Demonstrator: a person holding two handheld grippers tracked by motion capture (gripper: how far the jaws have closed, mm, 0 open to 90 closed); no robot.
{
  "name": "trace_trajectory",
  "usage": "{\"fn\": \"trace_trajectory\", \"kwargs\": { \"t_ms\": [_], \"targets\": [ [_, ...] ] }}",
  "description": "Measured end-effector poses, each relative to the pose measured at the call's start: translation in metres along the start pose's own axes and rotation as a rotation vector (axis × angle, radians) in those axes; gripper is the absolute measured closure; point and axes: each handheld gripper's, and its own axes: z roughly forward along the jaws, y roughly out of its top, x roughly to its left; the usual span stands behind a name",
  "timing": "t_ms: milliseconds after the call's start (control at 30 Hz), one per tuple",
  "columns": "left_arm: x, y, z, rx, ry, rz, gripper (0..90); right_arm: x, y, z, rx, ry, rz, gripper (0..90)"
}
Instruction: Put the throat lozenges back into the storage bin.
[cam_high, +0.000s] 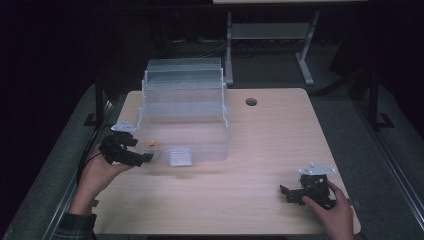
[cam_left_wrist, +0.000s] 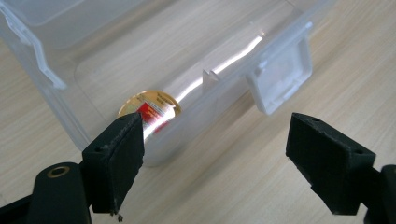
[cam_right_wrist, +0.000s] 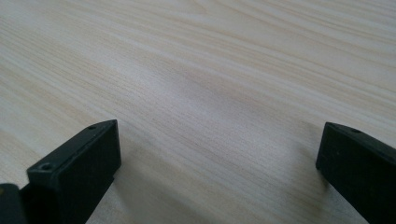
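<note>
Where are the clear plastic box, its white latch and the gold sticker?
clear plastic box (cam_high: 185, 107): high view, on its back wall.
white latch (cam_left_wrist: 280, 77): left gripper view, on its flap.
gold sticker (cam_left_wrist: 150, 103): left gripper view, on its face.

Clear plastic box (cam_high: 185, 125) — open, gold-red disc (cam_left_wrist: 149, 108) inside

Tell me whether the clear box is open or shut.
Open: the clear box's lid stands raised behind it, and its front latch hangs free.
</note>
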Motion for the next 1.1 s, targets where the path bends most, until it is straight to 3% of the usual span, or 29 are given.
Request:
{"fn": "trace_trajectory", "kwargs": {
  "t_ms": [500, 1100],
  "targets": [
    [-0.011, -0.039, 0.009, -0.045, -0.009, -0.014, 18.4, 0.0, 0.0, 0.0, 0.0, -0.001, 0.001, 0.0],
    [-0.017, -0.073, 0.02, -0.113, 0.015, -0.017, 18.0, 0.0, 0.0, 0.0, 0.0, -0.001, 0.001, 0.0]
  ]
}}
